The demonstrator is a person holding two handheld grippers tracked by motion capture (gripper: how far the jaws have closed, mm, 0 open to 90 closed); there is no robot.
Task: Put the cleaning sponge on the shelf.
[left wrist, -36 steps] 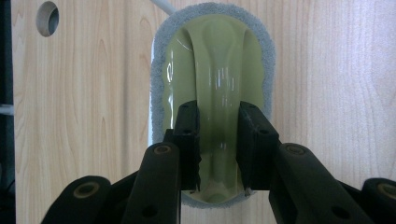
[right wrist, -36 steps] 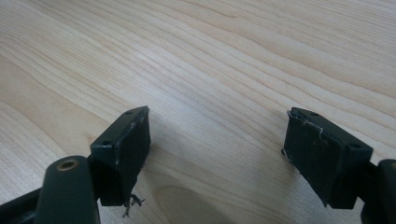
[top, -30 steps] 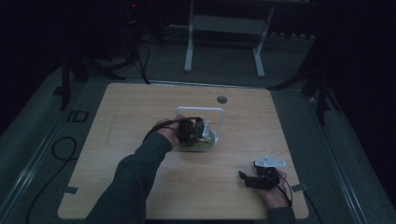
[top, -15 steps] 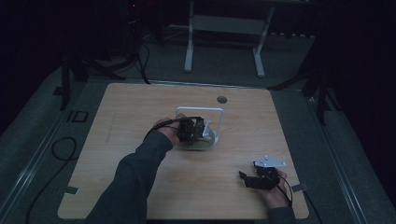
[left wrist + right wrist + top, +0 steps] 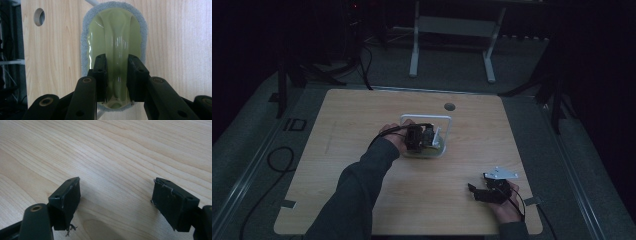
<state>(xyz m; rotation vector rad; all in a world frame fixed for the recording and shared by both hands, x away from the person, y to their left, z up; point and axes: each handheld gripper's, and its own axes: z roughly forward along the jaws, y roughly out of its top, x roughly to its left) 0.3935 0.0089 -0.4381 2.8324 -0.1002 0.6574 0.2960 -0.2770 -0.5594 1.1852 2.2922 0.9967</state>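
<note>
- Left gripper (image 5: 116,75) was clamped on the raised centre ridge of the green scrubber (image 5: 113,45); I read it as pointing straight down at the tabletop.
- Scrubber: glossy olive-green handle on a grey felt pad (image 5: 85,50), lying flat on the wooden table (image 5: 175,37), directly under and between the jaws, extending away ahead of them.
- A white wire frame (image 5: 447,122) stood just beyond that gripper (image 5: 424,140) in the high view, around the scrubber's spot.
- Cable hole (image 5: 39,17) sat ahead and left of the jaws.
- Right gripper (image 5: 116,203) was spread wide, nothing between the pads, just bare wood below.
- In the high view it (image 5: 477,192) sat well apart from the scrubber, near the table's near right corner.
</note>
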